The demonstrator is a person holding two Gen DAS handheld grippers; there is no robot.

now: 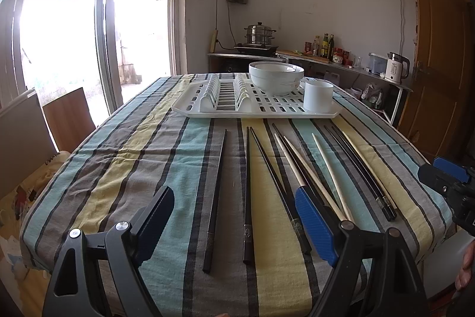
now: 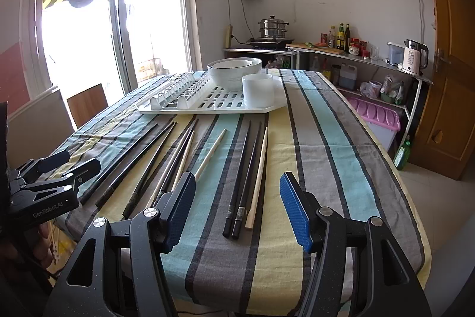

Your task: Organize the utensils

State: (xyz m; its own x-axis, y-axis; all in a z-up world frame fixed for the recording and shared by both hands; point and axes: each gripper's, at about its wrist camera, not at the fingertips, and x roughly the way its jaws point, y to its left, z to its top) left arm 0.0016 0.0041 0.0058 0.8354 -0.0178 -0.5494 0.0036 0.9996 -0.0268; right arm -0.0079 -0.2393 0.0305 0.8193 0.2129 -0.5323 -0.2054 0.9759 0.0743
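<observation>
Two grippers [image 1: 234, 225] [image 2: 237, 210] wide open, empty, chopsticks [image 2: 240, 177] on tablecloth just ahead

Your left wrist view looks down the tabletop [image 1: 124, 156] toward the white drying rack [image 1: 255, 109] from its near edge; your right wrist view, just rightward, shares rack [image 2: 207, 106] and chopsticks [image 2: 258, 168].

Woven striped tablecloth [image 1: 148, 162]; glossy black chopsticks [image 1: 216, 198]; white plastic rack [image 1: 267, 109].

Black chopsticks [image 1: 214, 199] and pale wooden chopsticks [image 1: 329, 171] lie loose and flat, fanned side by side, just in front of the white drying rack [image 1: 258, 109], tips toward it.
</observation>
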